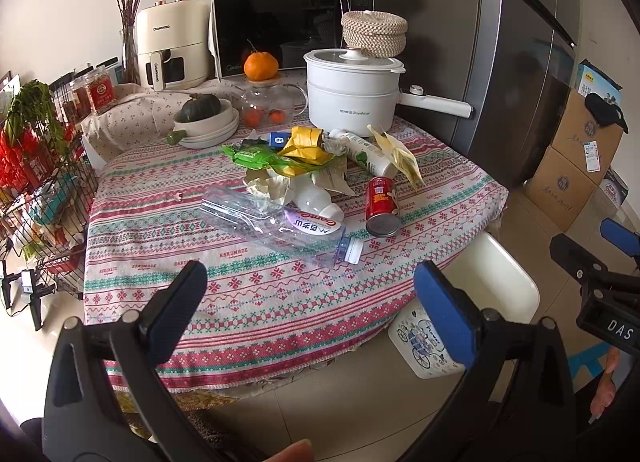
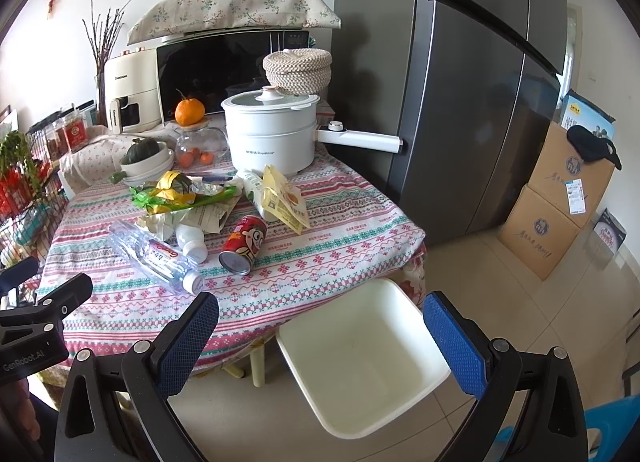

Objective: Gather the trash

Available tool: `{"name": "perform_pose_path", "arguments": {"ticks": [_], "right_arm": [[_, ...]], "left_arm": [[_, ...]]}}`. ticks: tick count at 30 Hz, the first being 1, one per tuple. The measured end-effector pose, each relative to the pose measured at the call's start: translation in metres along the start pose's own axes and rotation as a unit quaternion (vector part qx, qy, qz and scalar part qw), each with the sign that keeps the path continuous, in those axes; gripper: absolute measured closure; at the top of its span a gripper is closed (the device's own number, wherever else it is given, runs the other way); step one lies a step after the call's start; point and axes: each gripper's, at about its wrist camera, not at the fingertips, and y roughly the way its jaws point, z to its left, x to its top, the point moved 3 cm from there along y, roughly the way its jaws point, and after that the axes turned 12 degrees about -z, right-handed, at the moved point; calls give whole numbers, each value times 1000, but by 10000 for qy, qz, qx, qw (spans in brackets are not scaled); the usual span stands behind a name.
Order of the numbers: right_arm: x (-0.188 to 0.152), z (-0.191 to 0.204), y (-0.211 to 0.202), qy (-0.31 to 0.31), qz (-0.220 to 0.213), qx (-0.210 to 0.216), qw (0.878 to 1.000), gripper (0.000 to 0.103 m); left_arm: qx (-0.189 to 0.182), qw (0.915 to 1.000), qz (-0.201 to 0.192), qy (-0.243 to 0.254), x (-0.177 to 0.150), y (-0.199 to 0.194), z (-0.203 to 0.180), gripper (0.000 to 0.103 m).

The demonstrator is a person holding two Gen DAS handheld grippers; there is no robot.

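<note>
Trash all still sits mid-bench, so nothing's collected yet imo: clear bottle (image 1: 276, 222) nearest left, wrappers (image 1: 280, 158) behind, red can (image 1: 382, 202) to the right. Left tongs (image 1: 310, 302) and right tongs (image 2: 320, 334) both gape wide, empty. White bin (image 2: 360, 358) waits near-right, empty.

the word "handmade" is repeating in red along the stripes of the patterned tablecloth (image 1: 256, 294). "royalstar" is showing on the front of the white electric pot (image 1: 352, 102), and "changhong" is running across the cream air fryer (image 1: 172, 46) and down its handle. the right gripper's (image 1: 616, 258) body is bearing "das" on a small plate, while "genrobot.ai" is reading along the left gripper's (image 2: 24, 302) body. the clear plastic bottle's (image 2: 156, 254) purple label is carrying red lettering too distorted to read.
</note>
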Motion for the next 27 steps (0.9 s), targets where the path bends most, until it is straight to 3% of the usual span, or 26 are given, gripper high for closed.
{"name": "perform_pose_path", "arguments": {"ticks": [22, 27], "right_arm": [[0, -3, 2, 169, 39, 39, 9998, 0], [-1, -3, 8, 73, 69, 36, 9999, 0]], "left_arm": [[31, 10000, 57, -24, 3, 4, 7, 0], [-164, 9992, 310, -181, 6, 17, 18, 0]]}}
